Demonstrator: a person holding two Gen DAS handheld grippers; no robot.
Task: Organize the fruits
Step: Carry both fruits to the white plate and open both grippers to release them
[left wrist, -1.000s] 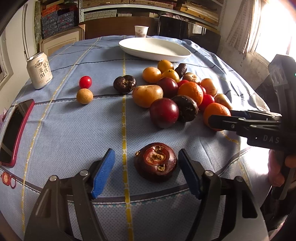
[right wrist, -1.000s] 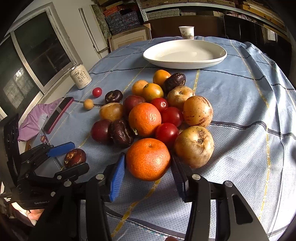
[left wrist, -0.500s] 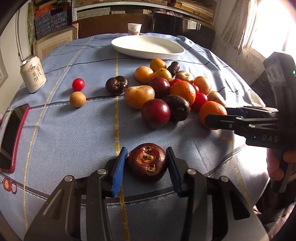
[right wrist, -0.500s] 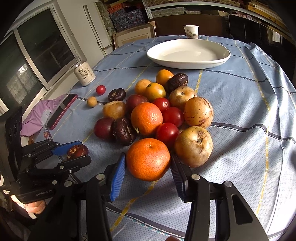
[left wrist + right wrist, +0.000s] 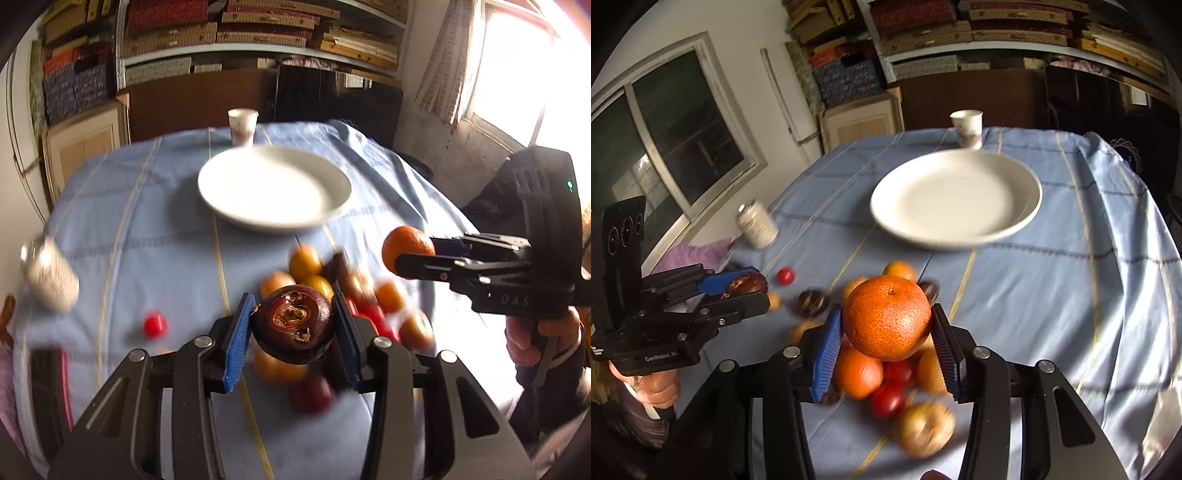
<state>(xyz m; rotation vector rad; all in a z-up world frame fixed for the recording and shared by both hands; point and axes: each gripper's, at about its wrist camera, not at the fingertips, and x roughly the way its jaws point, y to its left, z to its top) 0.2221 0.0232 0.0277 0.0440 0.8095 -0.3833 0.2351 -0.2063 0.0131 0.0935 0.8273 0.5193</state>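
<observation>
Mangosteen (image 5: 293, 326), orange (image 5: 887, 318) in claws

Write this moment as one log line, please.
left tool: grips dark purple round fruit | right tool: grips round orange | both above table | white plate: bare

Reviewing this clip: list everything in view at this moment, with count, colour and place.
mangosteen: one, dark purple, held off the table in the left gripper
orange: one, orange, held off the table in the right gripper
fruit pile: blurred, count unclear, orange, red, tan and dark, on the cloth under the grippers
plate: one, white, empty, beyond the pile
paper cup: one, white, behind the plate
can: one, white, left side of the table
tablecloth: one, light blue with yellow lines
left gripper: black, blue fingers
right gripper: black, blue fingers
</observation>
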